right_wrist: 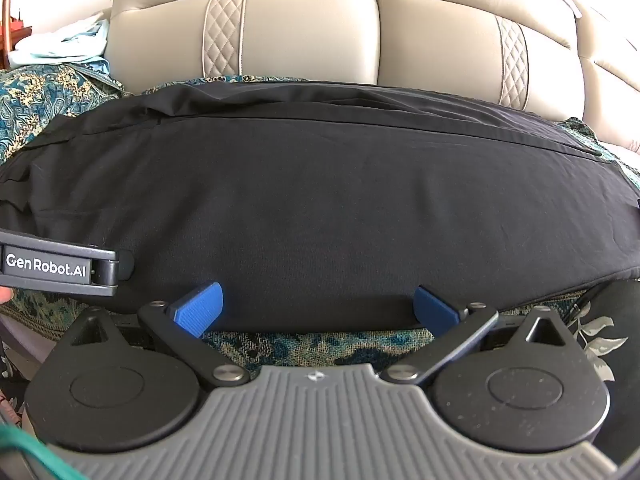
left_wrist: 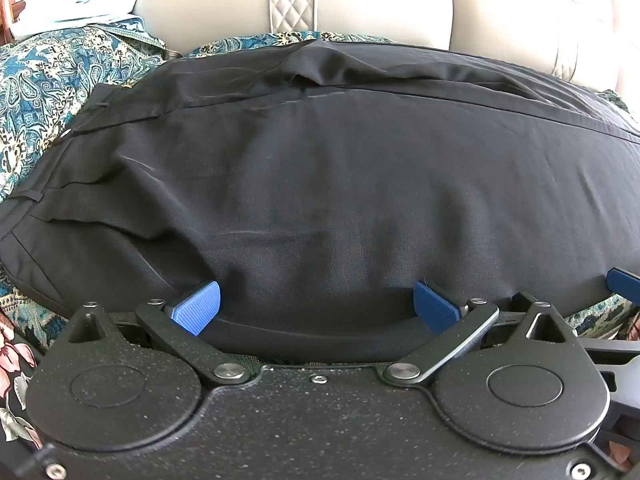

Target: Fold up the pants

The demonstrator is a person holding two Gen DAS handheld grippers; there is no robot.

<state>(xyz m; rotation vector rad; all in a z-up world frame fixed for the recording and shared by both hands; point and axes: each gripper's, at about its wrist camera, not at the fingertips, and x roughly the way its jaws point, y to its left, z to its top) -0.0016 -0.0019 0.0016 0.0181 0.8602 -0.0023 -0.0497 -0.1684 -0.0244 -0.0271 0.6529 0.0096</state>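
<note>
1. Black pants (left_wrist: 340,184) lie flat, folded lengthwise, on a paisley cover (left_wrist: 44,80) before a beige sofa back (right_wrist: 312,32).
2. Left gripper (left_wrist: 316,306) is spread wide, the pants' near edge between its fingers.
3. Right gripper (right_wrist: 318,308) is spread wide at the same edge, gripping nothing.

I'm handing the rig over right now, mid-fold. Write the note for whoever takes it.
Left gripper: open, near edge of the black pants between its blue pads, not pinched.
Right gripper: open, at the same edge further along.
Pants lie lengthwise on the patterned throw over the beige sofa, legs apparently stacked, waistband to the left.
Left: close both on the near edge and fold across.
</note>
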